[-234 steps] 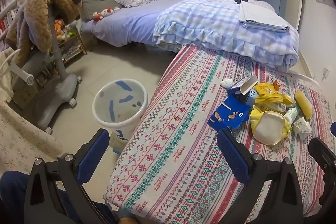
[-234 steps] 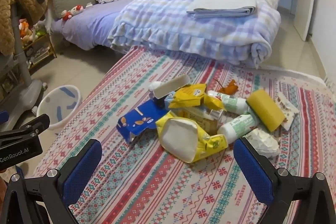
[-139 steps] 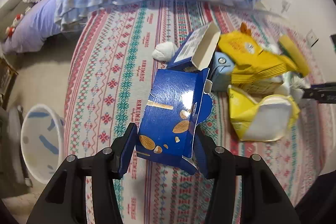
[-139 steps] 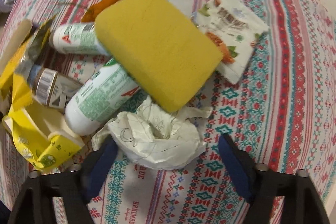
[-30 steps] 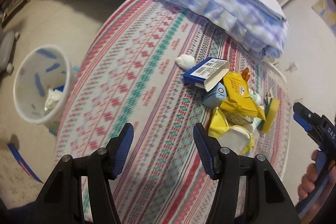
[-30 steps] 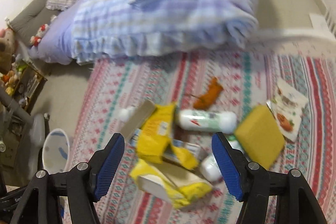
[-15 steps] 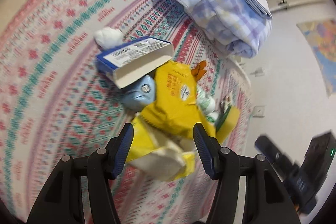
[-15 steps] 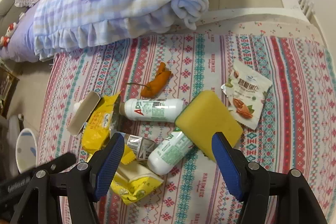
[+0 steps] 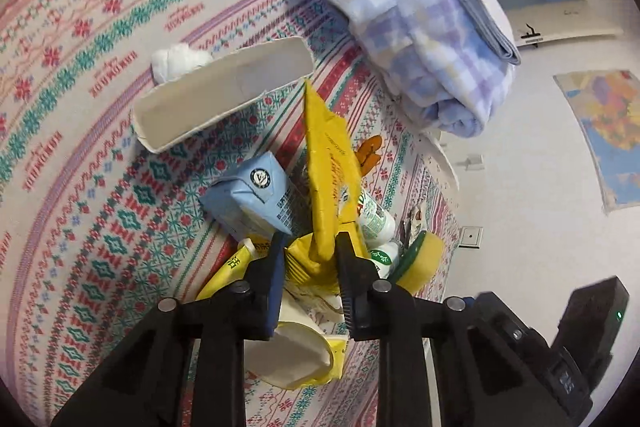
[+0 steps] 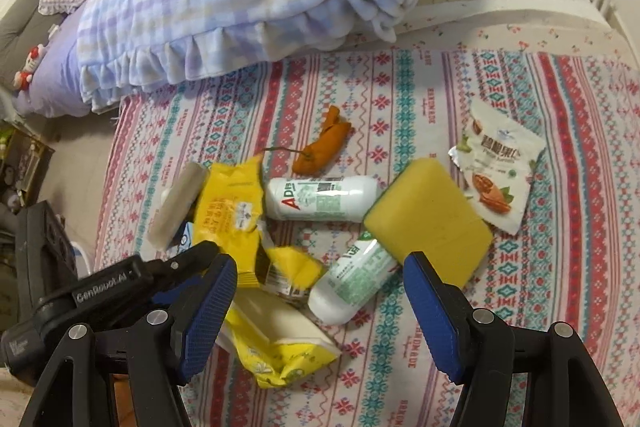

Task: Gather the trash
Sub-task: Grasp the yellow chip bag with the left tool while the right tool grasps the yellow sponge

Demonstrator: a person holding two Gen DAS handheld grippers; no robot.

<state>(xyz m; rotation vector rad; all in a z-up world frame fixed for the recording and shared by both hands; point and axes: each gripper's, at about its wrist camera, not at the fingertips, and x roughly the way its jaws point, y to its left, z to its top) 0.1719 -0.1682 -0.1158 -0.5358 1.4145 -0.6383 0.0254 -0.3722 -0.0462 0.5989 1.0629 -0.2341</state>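
Left wrist: your left gripper [image 9: 310,251] is clenched on the yellow wrapper [image 9: 330,163], pinched at its lower end so it lifts clear of the blue carton [image 9: 250,197].
Right wrist: your right gripper [image 10: 318,311] hangs released above the white bottle [image 10: 352,281] and yellow sponge [image 10: 428,221] on the patterned bed cover [image 10: 560,267], apparently lined up for the next pick.

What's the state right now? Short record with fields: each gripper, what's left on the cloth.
left gripper: closed on the yellow bag, bag edge pinched between the fingers
right gripper: open, empty, above the pile
bottles: two white ones, one beside the sponge, one partly under it
carton: blue, left of the yellow bag
peel: orange, apart from the pile
snack packet: right of the sponge
surface: patterned cloth
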